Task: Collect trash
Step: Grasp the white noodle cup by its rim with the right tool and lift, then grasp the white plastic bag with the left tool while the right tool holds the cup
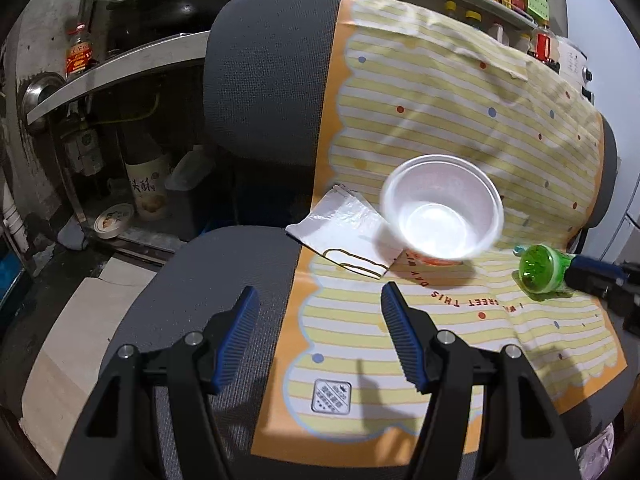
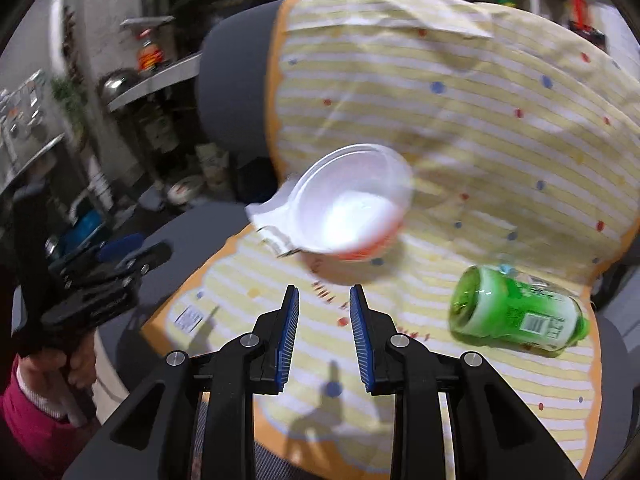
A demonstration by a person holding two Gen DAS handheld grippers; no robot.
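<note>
- Two grey mesh chairs [image 1: 264,80] filled most of both views; we saw a yellow-striped cloth [image 1: 460,112] with an orange border draped over the back and seat of the near one.
- We noted a metal shelf [image 1: 116,68] with a red-labelled bottle [image 1: 78,54] behind the chairs, at upper left in the left wrist view.
- We found a white plastic bowl [image 1: 442,208] with an orange band at its base, upright and empty, where the seat meets the backrest.
- We recorded a green plastic bottle [image 2: 516,310] lying on its side on the cloth, to the right of the bowl and apart from it, its open neck towards the right wrist camera.
- We saw a crumpled white wrapper [image 1: 344,236] lying flat just left of the bowl, its corner tucked under the bowl's base.
- We logged the left gripper [image 1: 320,330] over the seat's front with fingers spread wide, nothing between them.
- We logged the right gripper [image 2: 324,332] over the cloth, short of the bowl, fingers narrowly parted, pinching nothing.
</note>
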